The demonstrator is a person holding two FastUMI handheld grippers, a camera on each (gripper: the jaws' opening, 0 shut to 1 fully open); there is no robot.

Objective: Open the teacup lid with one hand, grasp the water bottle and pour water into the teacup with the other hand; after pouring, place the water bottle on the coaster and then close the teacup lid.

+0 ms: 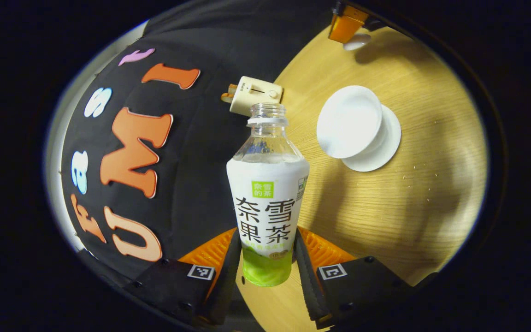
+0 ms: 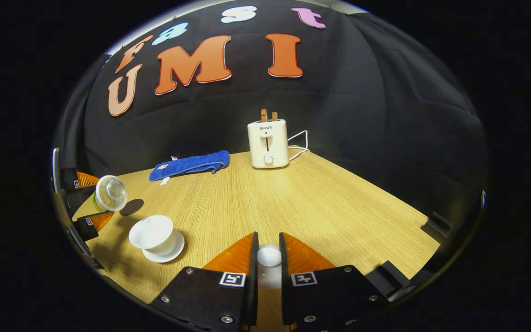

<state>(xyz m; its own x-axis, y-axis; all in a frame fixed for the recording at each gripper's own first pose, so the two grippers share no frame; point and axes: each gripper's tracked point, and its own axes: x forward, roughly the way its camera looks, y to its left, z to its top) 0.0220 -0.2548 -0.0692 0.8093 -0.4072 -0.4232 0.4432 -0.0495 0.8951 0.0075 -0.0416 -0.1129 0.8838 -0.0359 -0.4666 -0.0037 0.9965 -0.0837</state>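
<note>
left gripper (image 1: 268,258) clamps the uncapped water bottle (image 1: 267,193), its base hidden between the fingers; teacup (image 1: 349,122) sits open on its saucer (image 1: 378,147) at two o'clock; right gripper (image 2: 268,256) pinches the teacup lid (image 2: 269,256), partly hidden; toaster (image 2: 268,144) at twelve, blue cloth (image 2: 189,165), dark coaster (image 2: 132,207) near the cup on the wooden table (image 2: 321,203).

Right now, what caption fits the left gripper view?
Left gripper holds the uncapped water bottle beside the open teacup.
</note>
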